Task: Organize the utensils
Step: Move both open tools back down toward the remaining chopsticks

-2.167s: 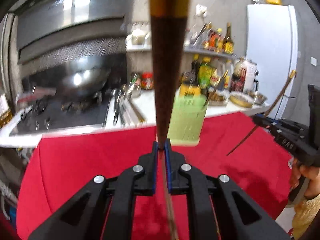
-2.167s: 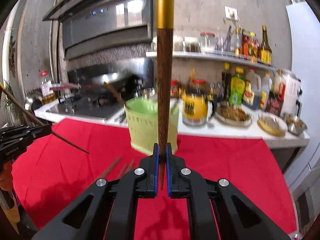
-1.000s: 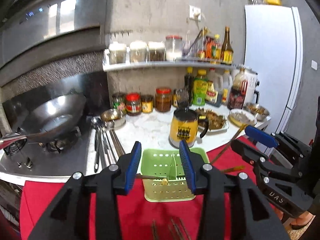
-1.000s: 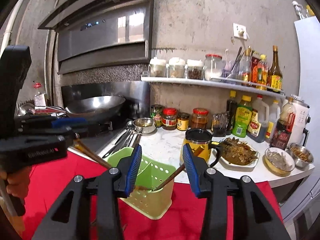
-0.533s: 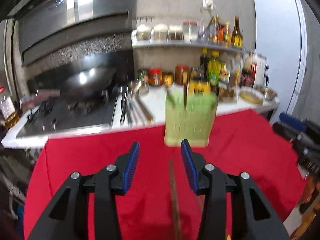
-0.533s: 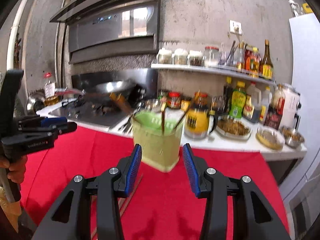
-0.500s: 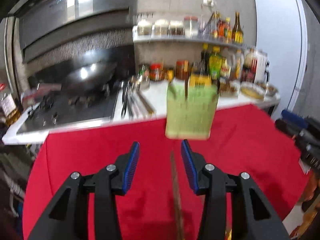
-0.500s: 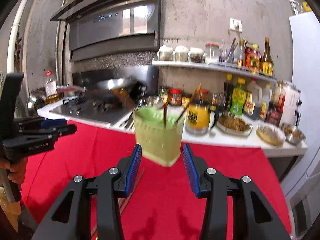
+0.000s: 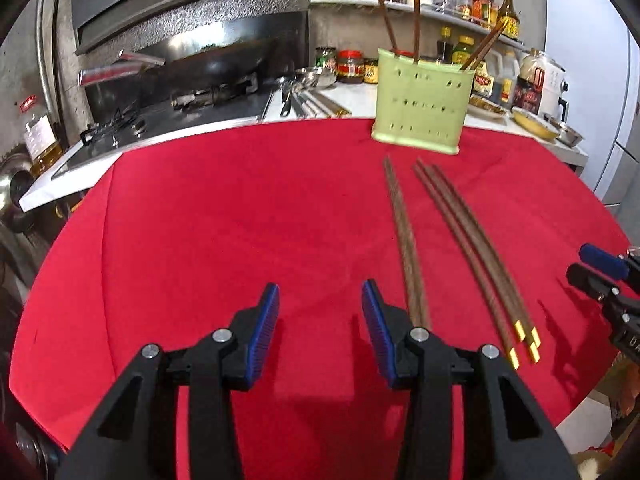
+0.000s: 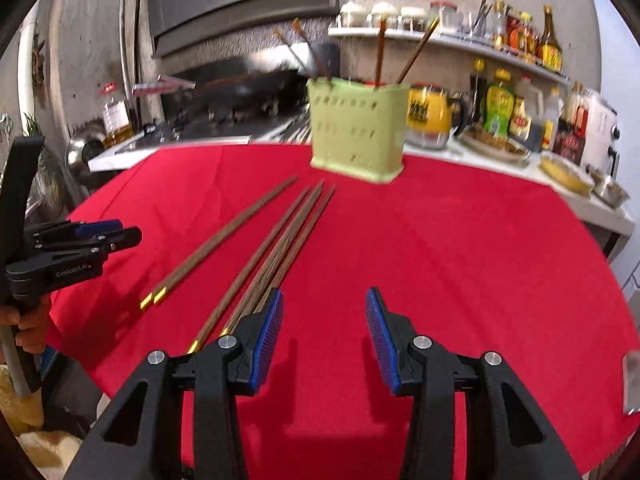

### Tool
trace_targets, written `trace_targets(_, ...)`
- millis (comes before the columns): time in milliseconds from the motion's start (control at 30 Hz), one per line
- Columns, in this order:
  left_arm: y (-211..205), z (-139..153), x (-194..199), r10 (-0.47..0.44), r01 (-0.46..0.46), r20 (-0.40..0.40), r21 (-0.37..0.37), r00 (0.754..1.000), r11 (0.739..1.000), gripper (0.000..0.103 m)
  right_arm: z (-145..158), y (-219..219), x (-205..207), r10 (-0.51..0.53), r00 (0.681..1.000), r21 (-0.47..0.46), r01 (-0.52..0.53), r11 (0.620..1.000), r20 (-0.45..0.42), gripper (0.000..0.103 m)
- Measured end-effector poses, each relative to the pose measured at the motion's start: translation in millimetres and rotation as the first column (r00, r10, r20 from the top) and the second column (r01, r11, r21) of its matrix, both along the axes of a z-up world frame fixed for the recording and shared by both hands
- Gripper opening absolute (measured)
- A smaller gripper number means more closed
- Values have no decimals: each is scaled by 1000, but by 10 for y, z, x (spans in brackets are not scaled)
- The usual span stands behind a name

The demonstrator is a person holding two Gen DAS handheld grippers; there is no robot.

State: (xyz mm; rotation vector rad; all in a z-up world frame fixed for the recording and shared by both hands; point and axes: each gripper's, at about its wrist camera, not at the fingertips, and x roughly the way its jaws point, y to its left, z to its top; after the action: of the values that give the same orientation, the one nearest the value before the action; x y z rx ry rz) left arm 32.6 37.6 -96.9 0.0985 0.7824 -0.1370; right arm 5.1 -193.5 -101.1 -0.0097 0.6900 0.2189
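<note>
In the left wrist view, the left gripper (image 9: 320,316) hung over the red tablecloth (image 9: 224,216) with its blue-padded jaws spread wide and nothing between them. Loose wooden chopsticks (image 9: 472,248) lay lengthwise on the cloth to its right, their gold-tipped ends nearest the camera; one lay by itself just beside the gripper's right finger, the others together a little farther right. The green utensil holder (image 9: 420,108) stood upright at the far edge of the cloth, with chopsticks leaning out of its top. The right gripper (image 9: 600,268) showed at the right edge, but whether it was parted could not be told from there. In the right wrist view, the right gripper (image 10: 324,328) also stood wide apart and empty above the cloth (image 10: 440,248). The loose chopsticks (image 10: 276,236) ran from near its left finger toward the holder (image 10: 356,132), which held several sticks. The left gripper (image 10: 104,236) appeared at the left edge.
</note>
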Motion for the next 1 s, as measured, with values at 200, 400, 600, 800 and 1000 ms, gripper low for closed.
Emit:
trace_targets(200,59,-81,19,4,-4,-23,-21,1000,1000,42,-101,224,130,34,998,16,-33,999,-58,26)
trace_targets(400,105,-47,73,10,-10,-13,-31,1000,999,42,-101,314,230,46,996,25,-44,999,-82,19)
trace_targets(600,88,-81,118,1,-2,-27,-32,1000,999,42,-133,362,315,49,994,11,-48,999,-100,19)
trace_targets(800,10,-76,126,-31,30,-37,-33,999,999,42,-160,342,344,9,994,-48,-14,999,-106,18)
trace_targets(1000,-99,-93,154,-101,95,-77,-83,992,992,42,-190,127,340,-67,992,-85,58,995,-109,12)
